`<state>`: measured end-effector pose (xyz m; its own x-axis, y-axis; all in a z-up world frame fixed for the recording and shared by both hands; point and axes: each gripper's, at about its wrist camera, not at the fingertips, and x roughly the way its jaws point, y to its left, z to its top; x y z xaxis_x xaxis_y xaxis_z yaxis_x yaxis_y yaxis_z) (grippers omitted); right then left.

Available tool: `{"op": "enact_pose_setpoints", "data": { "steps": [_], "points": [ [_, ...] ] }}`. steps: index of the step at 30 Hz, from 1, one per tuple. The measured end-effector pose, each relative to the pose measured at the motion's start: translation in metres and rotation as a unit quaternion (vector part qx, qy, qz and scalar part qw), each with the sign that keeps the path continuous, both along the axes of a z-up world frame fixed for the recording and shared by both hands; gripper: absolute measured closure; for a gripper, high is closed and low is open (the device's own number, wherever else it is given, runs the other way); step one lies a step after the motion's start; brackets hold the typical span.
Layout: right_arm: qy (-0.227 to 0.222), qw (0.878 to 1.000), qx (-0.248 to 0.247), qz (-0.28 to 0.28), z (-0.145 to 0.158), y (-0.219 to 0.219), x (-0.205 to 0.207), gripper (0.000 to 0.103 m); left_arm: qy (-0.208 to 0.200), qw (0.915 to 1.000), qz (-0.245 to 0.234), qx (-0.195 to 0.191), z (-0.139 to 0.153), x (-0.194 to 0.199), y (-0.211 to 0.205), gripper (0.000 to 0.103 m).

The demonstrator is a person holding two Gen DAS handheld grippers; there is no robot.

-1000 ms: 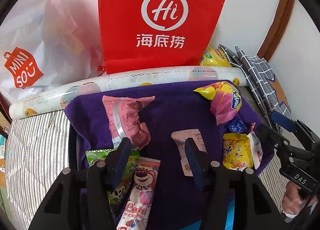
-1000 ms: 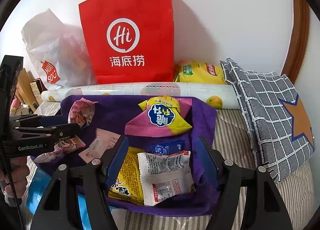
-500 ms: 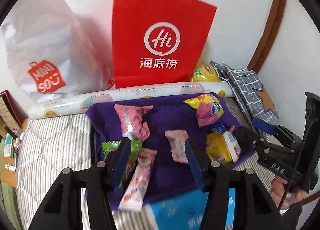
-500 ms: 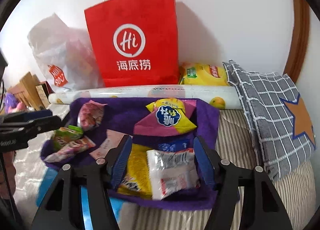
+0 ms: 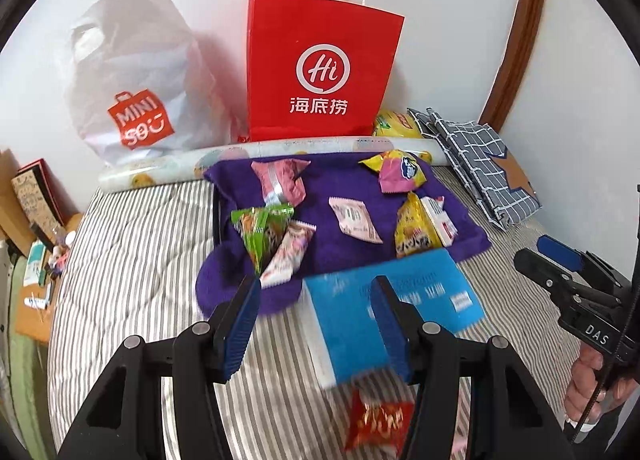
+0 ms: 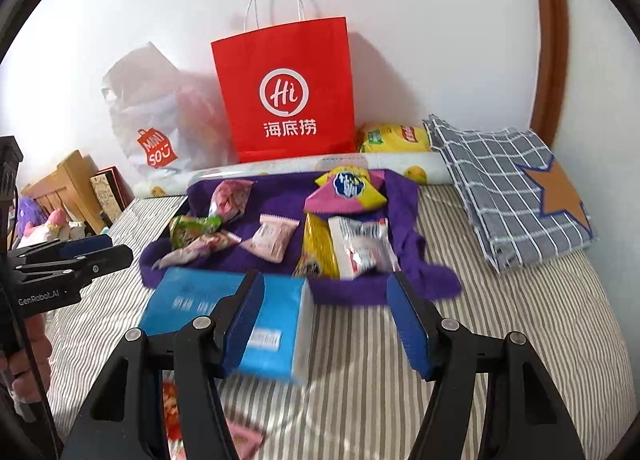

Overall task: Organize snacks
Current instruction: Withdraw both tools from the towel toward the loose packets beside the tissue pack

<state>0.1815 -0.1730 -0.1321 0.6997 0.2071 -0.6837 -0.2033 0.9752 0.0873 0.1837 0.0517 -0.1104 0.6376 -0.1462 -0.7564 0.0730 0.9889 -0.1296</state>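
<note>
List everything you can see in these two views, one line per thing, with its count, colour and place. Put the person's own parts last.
Snack packets: about seven, mixed pink, yellow, green and white, on the purple towel.
Purple towel: one, spread on the bed.
Blue box: one, blue with a white side, on the bed at the towel's near edge.
Red packet: one, near edge of the bed.
Red paper bag: one, upright against the wall.
White plastic bag: one, left of the red bag.
Patterned roll: one, pale, behind the towel.
Checked cloth: one, grey, folded, at right.
Striped bed cover: one, grey and white.
Left gripper: black, blue pads, empty.
Right gripper: same, opening, empty.
</note>
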Motion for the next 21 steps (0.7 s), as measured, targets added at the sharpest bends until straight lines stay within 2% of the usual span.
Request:
{"op": "enact_pose_setpoints", "data": {
  "steps": [4, 11, 17, 21],
  "points": [
    [-0.005, 1.0, -0.013, -0.007, 0.008, 0.001, -0.021, 0.029, -0.003, 1.0, 0.006, -0.007, 0.003, -0.019, 0.003, 0.047],
    [-0.01, 1.0, -0.011, -0.008, 0.026, 0.001, -0.048, 0.016, -0.016, 0.9997, 0.018, -0.005, 0.013, -0.049, 0.007, 0.036],
    [0.007, 0.999, -0.024, -0.034, 0.027, 0.0, -0.065, 0.015, -0.018, 0.9995, 0.025, -0.004, 0.016, -0.069, 0.006, 0.034],
    [0.0, 0.999, -0.008, -0.037, 0.027, -0.004, -0.076, 0.014, -0.022, 0.9992, 0.034, -0.004, 0.017, -0.081, 0.008, 0.034]
  ]
}}
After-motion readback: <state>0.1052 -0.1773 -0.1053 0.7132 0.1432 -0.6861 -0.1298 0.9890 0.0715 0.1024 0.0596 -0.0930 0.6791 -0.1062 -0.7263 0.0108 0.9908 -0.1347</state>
